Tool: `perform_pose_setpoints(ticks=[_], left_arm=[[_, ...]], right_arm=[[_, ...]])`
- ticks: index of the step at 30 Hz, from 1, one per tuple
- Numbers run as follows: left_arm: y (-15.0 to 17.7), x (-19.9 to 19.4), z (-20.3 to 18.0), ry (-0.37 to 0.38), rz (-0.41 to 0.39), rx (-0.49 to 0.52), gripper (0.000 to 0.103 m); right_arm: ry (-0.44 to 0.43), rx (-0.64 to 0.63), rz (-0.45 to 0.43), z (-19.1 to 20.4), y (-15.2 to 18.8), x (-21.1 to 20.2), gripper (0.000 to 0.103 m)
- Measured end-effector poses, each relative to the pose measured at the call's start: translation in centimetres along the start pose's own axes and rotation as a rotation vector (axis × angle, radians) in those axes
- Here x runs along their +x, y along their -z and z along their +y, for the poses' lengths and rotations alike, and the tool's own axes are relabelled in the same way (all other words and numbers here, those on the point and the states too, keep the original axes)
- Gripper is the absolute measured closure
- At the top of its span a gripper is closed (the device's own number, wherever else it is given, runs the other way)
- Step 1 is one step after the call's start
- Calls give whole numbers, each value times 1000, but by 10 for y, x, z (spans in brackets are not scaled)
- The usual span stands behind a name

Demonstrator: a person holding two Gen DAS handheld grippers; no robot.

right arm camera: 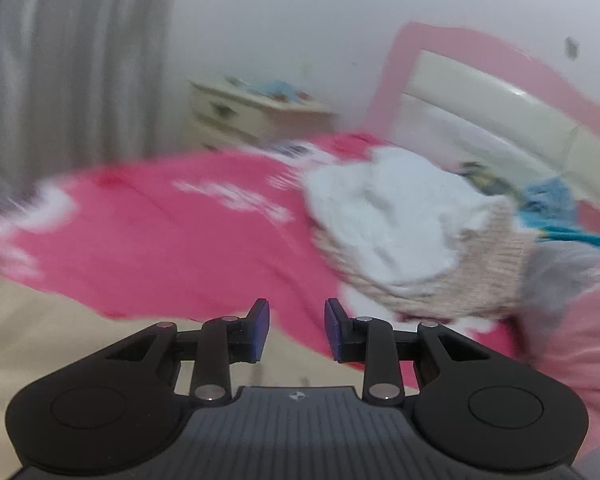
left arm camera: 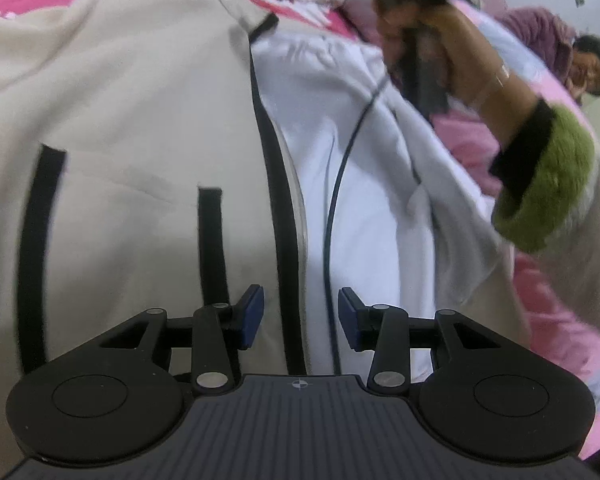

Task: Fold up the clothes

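- The left tool hovers released over a beige jacket with black trim, spread open on the pink bed, its white lining at 2 o'clock of the zipper.
- The right tool is also released, nothing between its pads, with the jacket's beige edge at 7 o'clock.
- Looks like mid-fold: next move probably needs a pinch on the front edge.

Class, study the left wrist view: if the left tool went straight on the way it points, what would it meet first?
Most likely the left tool would meet the cream jacket at its black zip edge, where the white lining shows. A thin dark cable crosses there too; depth is unclear.
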State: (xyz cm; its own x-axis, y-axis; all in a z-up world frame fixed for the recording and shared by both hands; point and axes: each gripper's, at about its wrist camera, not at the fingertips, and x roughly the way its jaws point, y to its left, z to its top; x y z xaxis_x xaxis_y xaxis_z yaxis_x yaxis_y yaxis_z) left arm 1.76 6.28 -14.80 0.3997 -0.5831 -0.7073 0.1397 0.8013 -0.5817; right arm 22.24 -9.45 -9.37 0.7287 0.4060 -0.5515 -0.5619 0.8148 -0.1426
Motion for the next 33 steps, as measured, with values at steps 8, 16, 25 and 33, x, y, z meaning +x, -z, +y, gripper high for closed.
perform_pose_setpoints(ticks=[8, 16, 25, 33], left_arm=[[-26, -78, 33, -118, -145, -67, 62], [-80, -212, 98, -726, -309, -48, 41], [-133, -193, 174, -1030, -26, 43, 36], [-144, -224, 181, -1055, -31, -135, 100]], right_arm=[[-226, -42, 289, 49, 50, 41, 72], [-254, -6, 284, 42, 59, 50, 72], [-239, 9, 281, 44, 63, 46, 72], [-229, 16, 277, 45, 63, 45, 72]])
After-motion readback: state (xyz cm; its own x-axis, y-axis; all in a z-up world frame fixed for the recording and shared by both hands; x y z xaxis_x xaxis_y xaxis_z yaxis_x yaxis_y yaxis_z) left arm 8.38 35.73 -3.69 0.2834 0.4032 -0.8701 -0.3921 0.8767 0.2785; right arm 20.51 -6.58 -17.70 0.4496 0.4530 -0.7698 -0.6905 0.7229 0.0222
